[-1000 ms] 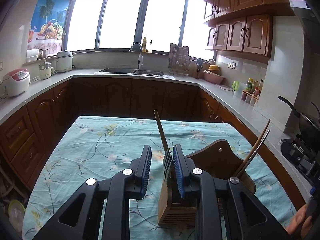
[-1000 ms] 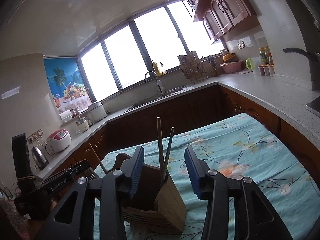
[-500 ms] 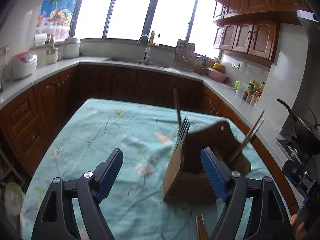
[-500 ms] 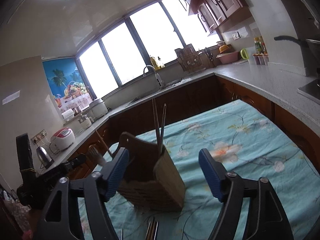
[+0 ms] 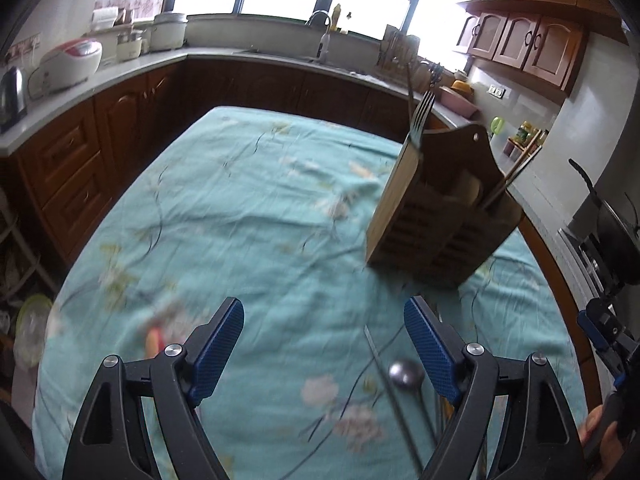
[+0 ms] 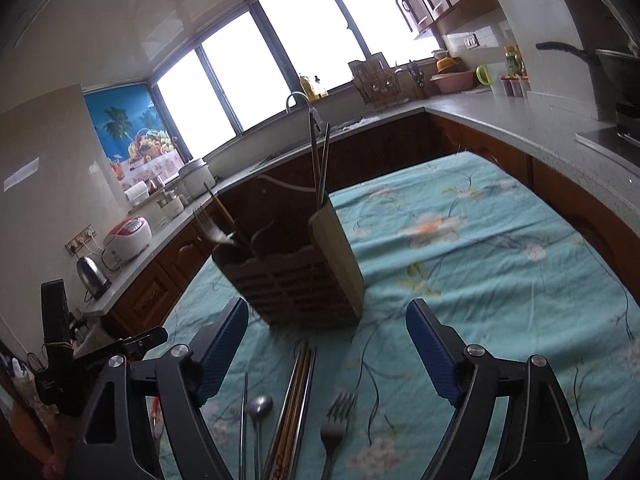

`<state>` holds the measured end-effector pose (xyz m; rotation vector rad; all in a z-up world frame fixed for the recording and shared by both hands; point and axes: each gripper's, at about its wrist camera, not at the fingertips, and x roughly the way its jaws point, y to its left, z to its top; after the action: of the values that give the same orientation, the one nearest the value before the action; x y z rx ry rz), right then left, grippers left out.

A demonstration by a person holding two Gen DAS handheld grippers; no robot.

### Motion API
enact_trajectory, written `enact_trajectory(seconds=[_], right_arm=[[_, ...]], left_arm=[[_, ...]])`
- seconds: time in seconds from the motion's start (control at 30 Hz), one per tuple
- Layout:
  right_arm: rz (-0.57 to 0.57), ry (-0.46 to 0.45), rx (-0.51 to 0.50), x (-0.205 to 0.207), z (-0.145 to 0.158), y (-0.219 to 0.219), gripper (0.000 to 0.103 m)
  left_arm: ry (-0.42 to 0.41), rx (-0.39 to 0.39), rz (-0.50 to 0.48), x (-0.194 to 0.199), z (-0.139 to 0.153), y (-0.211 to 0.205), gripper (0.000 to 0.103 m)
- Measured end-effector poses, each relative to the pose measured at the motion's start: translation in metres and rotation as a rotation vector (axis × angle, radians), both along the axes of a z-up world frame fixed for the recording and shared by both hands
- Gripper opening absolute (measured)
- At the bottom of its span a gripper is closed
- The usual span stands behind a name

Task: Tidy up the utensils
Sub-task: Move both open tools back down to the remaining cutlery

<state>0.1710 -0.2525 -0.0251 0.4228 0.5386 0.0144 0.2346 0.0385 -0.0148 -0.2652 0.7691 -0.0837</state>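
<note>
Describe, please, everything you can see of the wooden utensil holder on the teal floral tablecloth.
The wooden utensil holder is a brown box with slatted front, pale plain side panels and a taller curved back with a hanging hole. It stands upright on the teal floral tablecloth, apart from both open grippers. A fork rises from one end compartment, chopsticks from the other. More utensils lie loose before it.

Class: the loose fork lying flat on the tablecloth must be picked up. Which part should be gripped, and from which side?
Grip the fork at its slim handle, just below the tines, coming from above with the right hand-held gripper, fingers closing across its width. It lies flat, tines toward the wooden holder, with chopsticks close on its left.
</note>
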Motion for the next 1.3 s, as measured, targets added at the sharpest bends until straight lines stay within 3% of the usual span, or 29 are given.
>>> enact_trajectory(seconds=[0.57,1.1,1.3], right_arm=[[0.043,0.089,0.026,-0.043,-0.025,0.019,0.083],[0.080,0.196,0.075,-0.028,-0.056,0.019,0.083],[0.115,0.264,0.072,-0.012,-0.071,0.021,0.082]], left_arm=[[0.082,-0.015,-0.016,-0.038,-0.023,-0.003,0.082],[0.138,0.011,-0.056,0.001,-0.040,-0.022,0.081],[0.171,0.019,-0.075,0.022,-0.052,-0.028,0.075]])
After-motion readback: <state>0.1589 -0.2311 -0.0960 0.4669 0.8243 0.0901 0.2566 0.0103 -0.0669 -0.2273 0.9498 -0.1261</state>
